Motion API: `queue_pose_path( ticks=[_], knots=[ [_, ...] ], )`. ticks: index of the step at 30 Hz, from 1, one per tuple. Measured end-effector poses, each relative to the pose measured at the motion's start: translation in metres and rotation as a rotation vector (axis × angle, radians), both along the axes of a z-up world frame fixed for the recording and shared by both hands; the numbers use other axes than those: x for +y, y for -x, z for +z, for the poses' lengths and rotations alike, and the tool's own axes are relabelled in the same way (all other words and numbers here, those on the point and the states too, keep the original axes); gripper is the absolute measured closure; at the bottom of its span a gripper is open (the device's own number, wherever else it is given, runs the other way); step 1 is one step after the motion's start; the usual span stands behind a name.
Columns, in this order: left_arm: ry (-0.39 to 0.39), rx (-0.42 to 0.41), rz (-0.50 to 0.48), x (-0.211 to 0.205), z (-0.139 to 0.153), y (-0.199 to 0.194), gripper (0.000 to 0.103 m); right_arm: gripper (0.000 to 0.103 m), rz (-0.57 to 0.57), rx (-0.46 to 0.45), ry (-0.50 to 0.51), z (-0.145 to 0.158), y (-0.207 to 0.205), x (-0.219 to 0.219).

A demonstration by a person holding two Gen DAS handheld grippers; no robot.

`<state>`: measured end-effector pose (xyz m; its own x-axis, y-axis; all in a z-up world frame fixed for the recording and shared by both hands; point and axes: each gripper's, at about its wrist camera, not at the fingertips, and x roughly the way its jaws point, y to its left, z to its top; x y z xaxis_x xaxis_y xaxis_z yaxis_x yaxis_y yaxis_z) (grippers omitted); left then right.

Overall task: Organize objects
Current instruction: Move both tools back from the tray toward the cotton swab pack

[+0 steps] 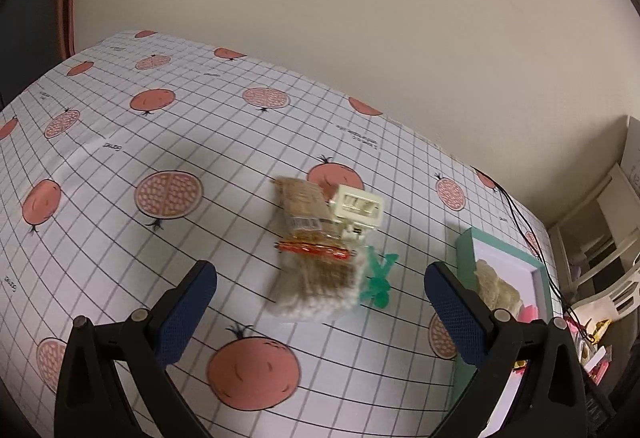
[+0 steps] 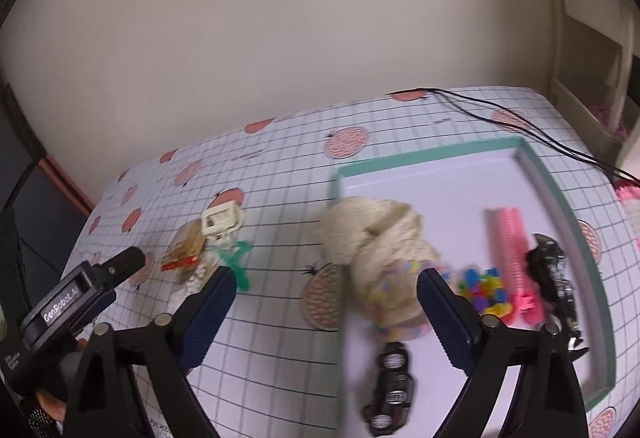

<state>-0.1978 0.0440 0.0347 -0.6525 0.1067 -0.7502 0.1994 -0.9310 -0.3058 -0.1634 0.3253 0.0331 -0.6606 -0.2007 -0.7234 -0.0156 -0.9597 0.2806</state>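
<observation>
Gridded tablecloth [image 1: 168, 246], knotted rope [image 2: 372, 238]

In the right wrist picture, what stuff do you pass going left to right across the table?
Other tool → red clip → green plastic piece → cream yarn bundle → colourful beads → pink comb → black toy.
</observation>
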Motion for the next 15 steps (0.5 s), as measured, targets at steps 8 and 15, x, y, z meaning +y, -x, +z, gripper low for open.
queue_pose_path(
  ticks=[8, 15],
  knots=[
    [-0.067, -0.049, 0.034, -0.022, -0.009, 0.002, 0.0, 0.028, 0.096, -0.006, 0.007, -0.004, 0.007, -0.04],
    [-0.086, -0.097, 0.019, -0.021, -0.022, 0.012, 0.0, 0.04, 0.159, -0.043, 0.003, -0.019, 0.017, -0.068]
  ],
)
